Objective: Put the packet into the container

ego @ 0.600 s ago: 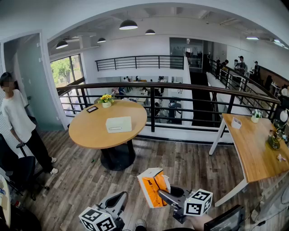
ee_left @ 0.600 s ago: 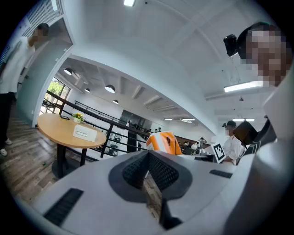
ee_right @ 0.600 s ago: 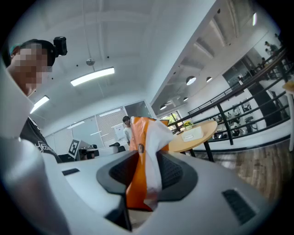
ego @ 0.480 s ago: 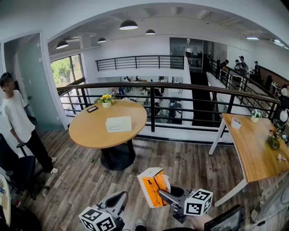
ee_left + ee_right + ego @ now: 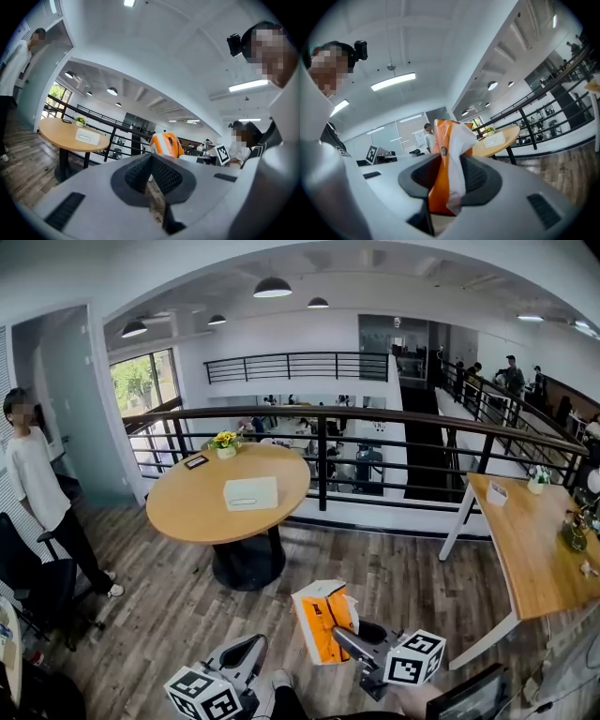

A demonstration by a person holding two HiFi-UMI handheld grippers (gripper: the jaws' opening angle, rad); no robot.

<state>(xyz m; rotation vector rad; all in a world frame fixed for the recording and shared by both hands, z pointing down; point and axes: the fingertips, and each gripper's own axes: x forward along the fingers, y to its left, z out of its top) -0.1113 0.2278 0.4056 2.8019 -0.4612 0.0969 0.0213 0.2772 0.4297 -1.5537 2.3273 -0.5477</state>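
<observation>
An orange and white packet (image 5: 322, 620) stands upright in my right gripper (image 5: 345, 641), which is shut on its lower edge. In the right gripper view the packet (image 5: 451, 140) fills the gap between the dark pads (image 5: 480, 176). The white box-shaped container (image 5: 250, 493) lies on a round wooden table (image 5: 187, 512), well ahead and to the left, far from both grippers. My left gripper (image 5: 246, 652) is held low beside the right one, jaws together on nothing. In the left gripper view the packet (image 5: 166, 144) shows beyond its pads (image 5: 164, 176), with the container (image 5: 87, 137) further left.
A person (image 5: 37, 493) stands at the far left beside a black chair (image 5: 28, 587). A black railing (image 5: 375, 456) runs behind the round table, which also bears a flower pot (image 5: 225, 442). A long wooden table (image 5: 525, 549) is at the right.
The whole head view has shifted slightly and a leg has come further into sight between the grippers. The packet stays in the right gripper.
</observation>
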